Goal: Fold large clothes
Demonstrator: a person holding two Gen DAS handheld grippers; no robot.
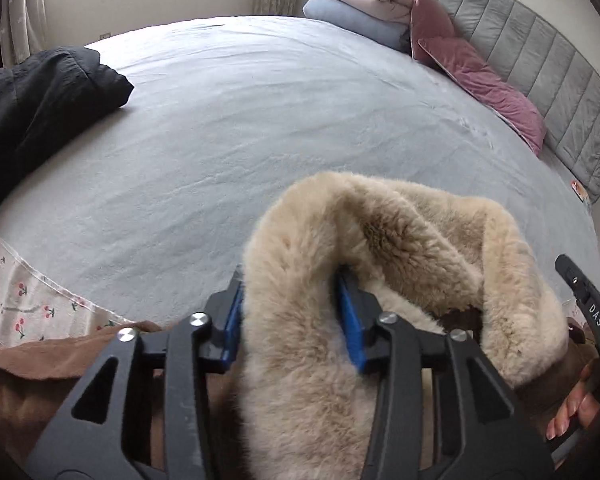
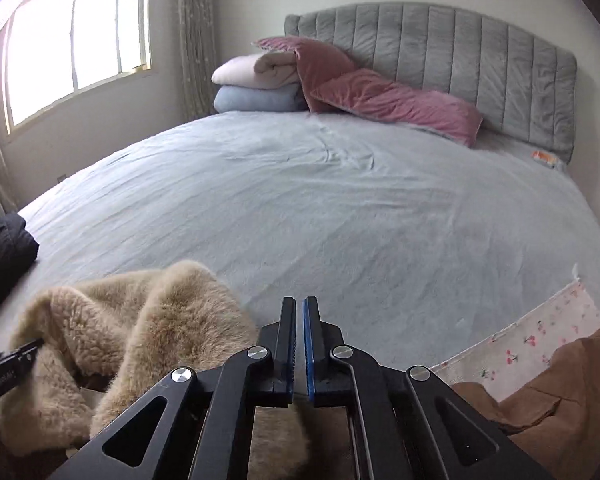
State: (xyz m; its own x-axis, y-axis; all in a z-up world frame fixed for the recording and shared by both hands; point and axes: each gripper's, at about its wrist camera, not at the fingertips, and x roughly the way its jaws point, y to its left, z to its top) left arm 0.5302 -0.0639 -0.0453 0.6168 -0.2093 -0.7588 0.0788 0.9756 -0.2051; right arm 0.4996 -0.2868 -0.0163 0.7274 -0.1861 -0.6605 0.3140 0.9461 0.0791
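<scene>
Left wrist view: left gripper jaws clamp the coat's fur collar; pile may slip. Right gripper jaws nearly closed, empty.

"DAS" on right hand-held gripper

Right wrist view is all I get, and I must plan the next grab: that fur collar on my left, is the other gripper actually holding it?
Observer: Yes. In the left wrist view the left gripper is shut on the fur collar, one blue pad on each side of the thick fold.
Operator: And mine, has it caught anything?
Observer: No. The right gripper is nearly shut with nothing between its fingers.
Operator: How far does the black garment reach?
Observer: The left wrist view shows the black garment spread across the bed's left corner, well beyond your sliver.
</scene>
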